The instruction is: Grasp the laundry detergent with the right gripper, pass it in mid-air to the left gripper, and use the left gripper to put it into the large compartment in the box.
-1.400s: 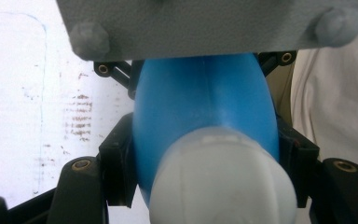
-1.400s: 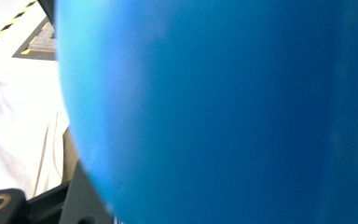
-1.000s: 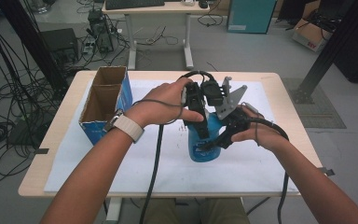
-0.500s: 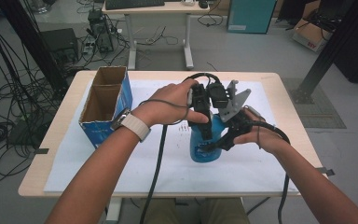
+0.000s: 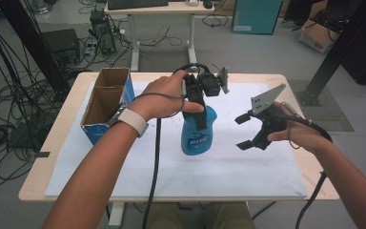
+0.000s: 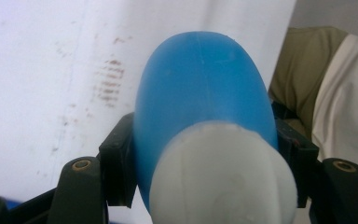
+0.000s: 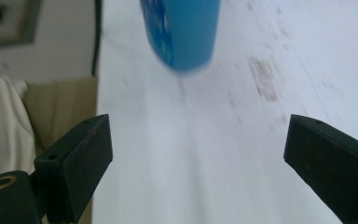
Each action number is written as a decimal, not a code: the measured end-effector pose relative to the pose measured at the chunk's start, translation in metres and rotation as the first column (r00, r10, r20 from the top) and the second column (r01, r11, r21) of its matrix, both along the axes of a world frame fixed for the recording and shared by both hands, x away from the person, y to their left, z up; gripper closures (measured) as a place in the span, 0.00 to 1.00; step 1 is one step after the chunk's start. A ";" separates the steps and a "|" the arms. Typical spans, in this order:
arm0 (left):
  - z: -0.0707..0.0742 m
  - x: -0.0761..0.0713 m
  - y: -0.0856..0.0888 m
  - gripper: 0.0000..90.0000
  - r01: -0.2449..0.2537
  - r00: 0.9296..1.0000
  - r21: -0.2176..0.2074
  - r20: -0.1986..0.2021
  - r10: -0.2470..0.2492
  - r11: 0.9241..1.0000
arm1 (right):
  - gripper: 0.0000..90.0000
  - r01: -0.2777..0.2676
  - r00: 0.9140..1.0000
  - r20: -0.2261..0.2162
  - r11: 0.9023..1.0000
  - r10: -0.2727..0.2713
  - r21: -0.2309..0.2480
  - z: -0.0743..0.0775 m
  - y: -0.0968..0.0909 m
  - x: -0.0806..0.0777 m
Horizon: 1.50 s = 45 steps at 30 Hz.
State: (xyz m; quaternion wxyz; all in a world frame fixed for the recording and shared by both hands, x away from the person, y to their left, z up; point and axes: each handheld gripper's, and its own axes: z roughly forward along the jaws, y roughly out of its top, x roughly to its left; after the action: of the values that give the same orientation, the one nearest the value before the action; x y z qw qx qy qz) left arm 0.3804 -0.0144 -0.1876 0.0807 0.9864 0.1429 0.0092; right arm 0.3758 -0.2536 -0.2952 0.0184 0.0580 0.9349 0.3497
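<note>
We see left tongs [image 5: 201, 125] clamped on blue bottle [image 5: 198, 136], near its top; bottle hangs upright under them, above white sheet [image 5: 248, 167] on worktop [image 5: 62, 143]. Right tongs [image 5: 244, 131] just opening, now wide apart, nothing between; bottle well apart from them, ahead. Cardboard box [image 5: 106, 102] far side of left tongs.

Table [image 5: 66, 176]: light wood top on white legs. 1 white sheet [image 5: 228, 174] covers most of the top and is marked with brown smudges. 1 open cardboard box [image 5: 106, 102] with blue sides stands at the left edge of the sheet.
</note>
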 end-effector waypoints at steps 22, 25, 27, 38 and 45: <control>0.067 0.015 0.033 0.41 -0.339 0.939 0.051 0.083 0.334 0.939 | 0.11 0.079 0.996 -0.023 0.963 -0.088 -0.257 0.008 -0.038 0.001; 0.074 0.018 0.039 0.41 -0.391 0.918 0.064 0.095 0.384 0.918 | 0.11 0.079 0.996 -0.024 0.962 -0.088 -0.262 0.010 -0.042 0.002; 0.079 0.020 0.043 0.41 -0.425 0.903 0.063 0.105 0.417 0.903 | 0.11 0.078 0.996 -0.030 0.960 -0.089 -0.271 0.010 -0.043 0.002; 0.100 0.027 0.064 0.42 -0.552 0.830 0.048 0.125 0.544 0.832 | 0.11 0.096 0.994 -0.030 0.956 -0.109 -0.278 0.012 -0.047 0.005; 0.109 0.033 0.087 0.42 -0.648 0.757 0.034 0.133 0.640 0.761 | 0.13 0.104 0.992 -0.042 0.959 -0.119 -0.262 0.013 -0.050 0.008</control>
State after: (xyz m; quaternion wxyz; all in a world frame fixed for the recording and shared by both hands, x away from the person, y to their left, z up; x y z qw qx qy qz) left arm 0.4137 0.0721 -0.0786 0.0422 0.8773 0.4680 0.0977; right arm 0.3835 -0.3038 -0.2827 0.0187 0.1176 0.9680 0.2209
